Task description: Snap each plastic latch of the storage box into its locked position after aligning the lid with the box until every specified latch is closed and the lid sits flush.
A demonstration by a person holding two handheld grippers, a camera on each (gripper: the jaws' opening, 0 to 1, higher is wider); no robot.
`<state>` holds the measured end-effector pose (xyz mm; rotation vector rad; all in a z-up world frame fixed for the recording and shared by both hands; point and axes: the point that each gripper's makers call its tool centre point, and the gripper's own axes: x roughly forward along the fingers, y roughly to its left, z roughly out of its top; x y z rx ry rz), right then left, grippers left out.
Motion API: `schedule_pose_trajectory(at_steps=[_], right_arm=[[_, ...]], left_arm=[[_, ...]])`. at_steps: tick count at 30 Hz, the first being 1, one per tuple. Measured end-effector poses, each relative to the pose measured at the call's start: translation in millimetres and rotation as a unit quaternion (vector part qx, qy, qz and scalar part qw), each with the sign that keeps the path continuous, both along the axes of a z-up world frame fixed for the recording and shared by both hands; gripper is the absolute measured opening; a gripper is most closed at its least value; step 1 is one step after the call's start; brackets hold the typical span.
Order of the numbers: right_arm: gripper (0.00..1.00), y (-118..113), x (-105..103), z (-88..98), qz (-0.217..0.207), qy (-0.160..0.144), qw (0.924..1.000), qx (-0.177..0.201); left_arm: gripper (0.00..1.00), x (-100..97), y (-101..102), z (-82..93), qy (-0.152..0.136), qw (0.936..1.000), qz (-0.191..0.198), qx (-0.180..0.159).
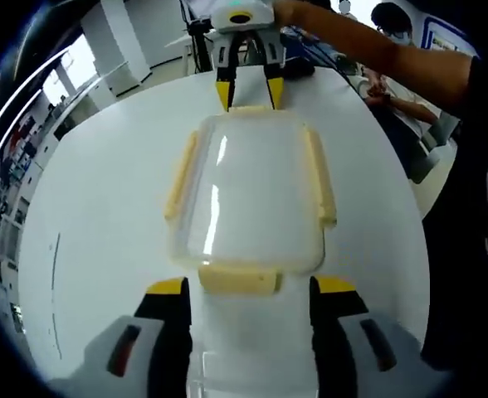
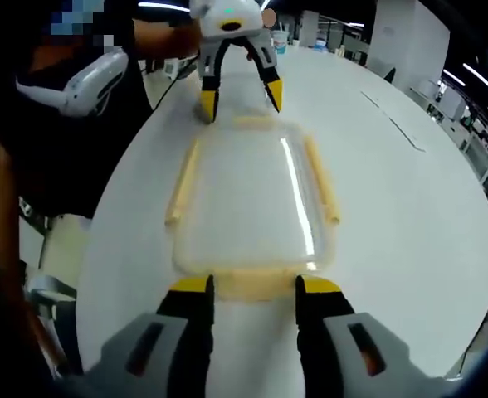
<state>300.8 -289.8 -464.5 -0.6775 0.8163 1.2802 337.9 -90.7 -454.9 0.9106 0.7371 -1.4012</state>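
A clear plastic storage box (image 1: 248, 195) (image 2: 252, 199) with its lid on lies lengthwise on the white table (image 1: 103, 215). Pale yellow latches run along both long sides (image 1: 182, 174) (image 1: 320, 178). My left gripper (image 1: 251, 290) is open, its yellow tips either side of the near end latch (image 1: 237, 280). At the opposite end my right gripper (image 1: 250, 93) is open too, straddling the other end latch (image 2: 254, 284). From the right gripper view, the right gripper (image 2: 255, 286) sits at the bottom and the left gripper (image 2: 241, 101) at the far end. Whether the side latches are locked is unclear.
The round white table (image 2: 410, 215) has free surface on both sides of the box. A person's arm (image 1: 377, 50) reaches in to hold the far gripper. People and chairs stand beyond the table edge (image 1: 410, 157). A small cup (image 2: 279, 37) stands far back.
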Motion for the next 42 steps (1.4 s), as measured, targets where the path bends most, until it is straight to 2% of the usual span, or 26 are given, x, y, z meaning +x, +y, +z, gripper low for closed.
schedule_pose_trajectory(at_steps=[2,5,18,24,31,39,42], right_arm=[[0.37,0.0,-0.9,-0.1,0.0,0.0,1.0,0.0],[0.37,0.1,-1.5,-0.5,0.001,0.001,1.0,0.001],[0.37,-3.5,-1.8,-0.5,0.004,0.007,0.9999,-0.009],[0.37,-5.6,-1.7,-1.0,0.005,0.01,0.9999,-0.008],[0.37,-6.1,-1.5,-1.2,0.005,0.012,0.9999,-0.006],[0.38,-6.4,-0.3,-4.2,0.007,0.019,0.9997,-0.011],[0.38,-5.5,0.2,-5.0,0.012,0.016,0.9996,-0.019]], left_arm=[[0.57,0.8,0.5,-0.7,0.002,1.0,0.002,0.001],[0.57,-3.9,0.0,-0.5,0.024,0.9997,0.002,-0.001],[0.51,-3.4,-9.2,-4.2,0.025,0.9996,-0.004,0.016],[0.49,-4.7,-8.4,-13.2,0.028,0.9985,-0.018,0.044],[0.47,-7.6,-14.7,-13.9,0.031,0.9981,-0.031,0.044],[0.46,-7.3,-12.9,-14.1,0.04,0.9977,-0.038,0.041],[0.43,-5.7,-13.3,-13.8,0.04,0.9977,-0.038,0.04]])
